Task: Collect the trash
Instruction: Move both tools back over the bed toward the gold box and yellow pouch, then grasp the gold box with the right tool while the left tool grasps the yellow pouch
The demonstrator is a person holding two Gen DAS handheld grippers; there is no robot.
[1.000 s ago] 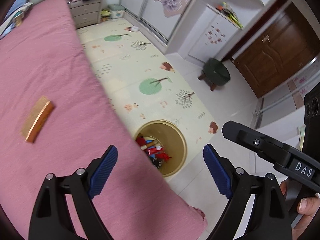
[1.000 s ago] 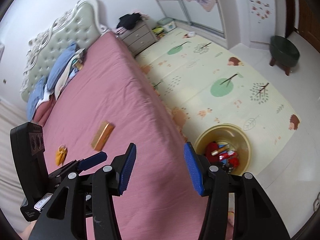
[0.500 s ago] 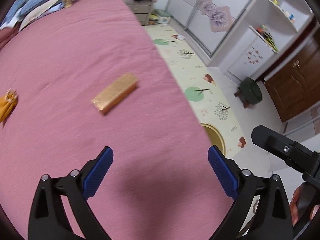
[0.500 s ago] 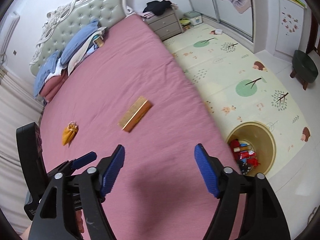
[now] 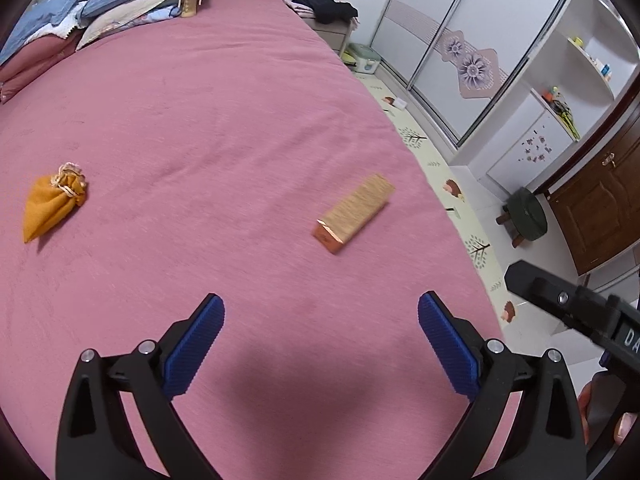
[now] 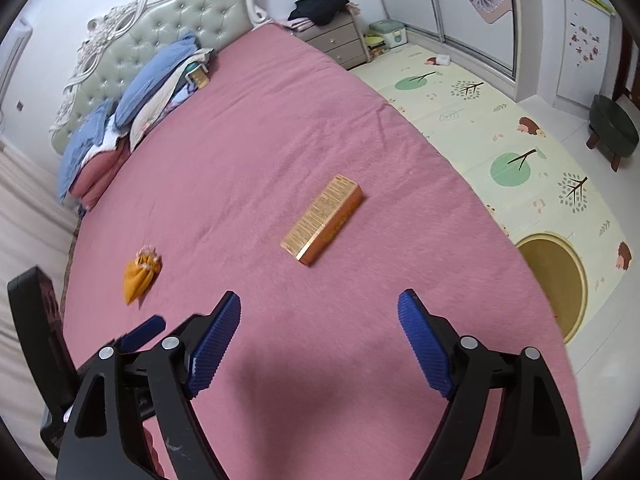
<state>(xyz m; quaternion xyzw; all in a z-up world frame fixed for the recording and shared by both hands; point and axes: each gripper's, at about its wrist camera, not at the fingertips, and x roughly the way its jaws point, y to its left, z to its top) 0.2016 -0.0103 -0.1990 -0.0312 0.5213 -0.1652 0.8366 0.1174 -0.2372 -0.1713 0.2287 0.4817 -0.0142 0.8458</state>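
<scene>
A gold-orange carton box (image 5: pixel 354 213) lies flat on the pink bed (image 5: pixel 200 120), ahead and a little right of my left gripper (image 5: pixel 320 344), which is open and empty. The box also shows in the right wrist view (image 6: pixel 323 219), ahead and slightly left of my right gripper (image 6: pixel 320 344), open and empty too. An orange drawstring pouch (image 5: pixel 52 200) lies on the bed to the left; it also shows in the right wrist view (image 6: pixel 141 273). The round yellow trash bin (image 6: pixel 560 280) stands on the floor at the bed's right side.
Pillows and folded bedding (image 6: pixel 132 120) are piled at the tufted headboard (image 6: pixel 168 24). A patterned play mat (image 6: pixel 500 128) covers the floor right of the bed. A dark green stool (image 6: pixel 612 128), a nightstand (image 6: pixel 340 40) and a wardrobe (image 5: pixel 460 52) stand further off.
Both grippers have swung from over the trash bin to over the bed. The box now lies ahead of them, and the pouch has come into the left wrist view. The right gripper's jaws have opened wider.
</scene>
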